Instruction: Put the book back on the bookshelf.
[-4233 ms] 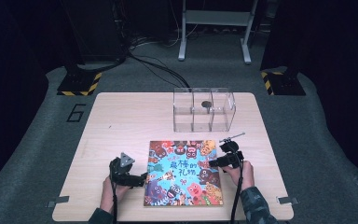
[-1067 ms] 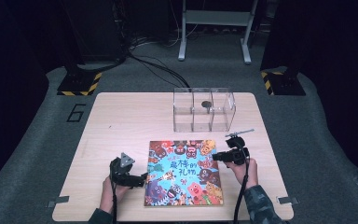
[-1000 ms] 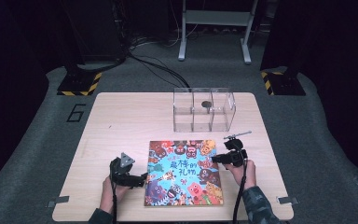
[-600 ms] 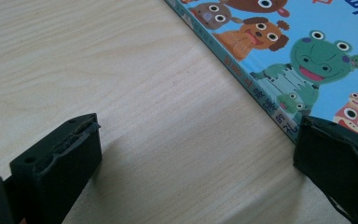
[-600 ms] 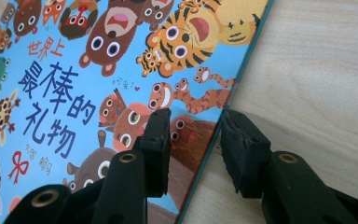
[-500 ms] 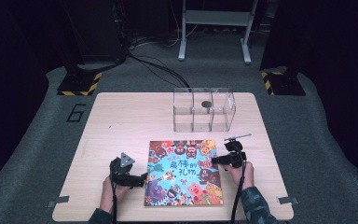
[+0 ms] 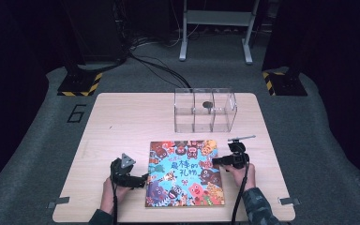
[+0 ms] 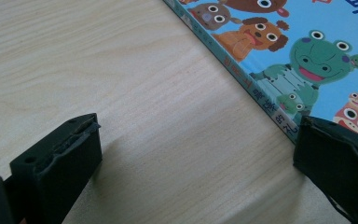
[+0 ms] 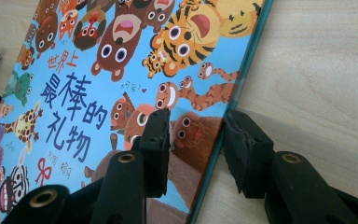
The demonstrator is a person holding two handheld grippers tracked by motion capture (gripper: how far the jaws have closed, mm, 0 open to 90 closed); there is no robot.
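Book [image 7: 184, 174] is laid flat between both tongs. Right tongs [image 9: 196, 140] are set astride its right edge, nearly together, cover not visibly pinched. Left tongs [image 8: 191, 154] are held apart at its spine.

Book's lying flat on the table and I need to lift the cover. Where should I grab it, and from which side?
Grip the picture book at its right-hand free edge, coming in level from the right. It lies flat with the spine toward the left hand-held gripper, so only that thin edge can likely be pinched. The right hand-held gripper already straddles it, one jaw on the cover, one on the table beside it.
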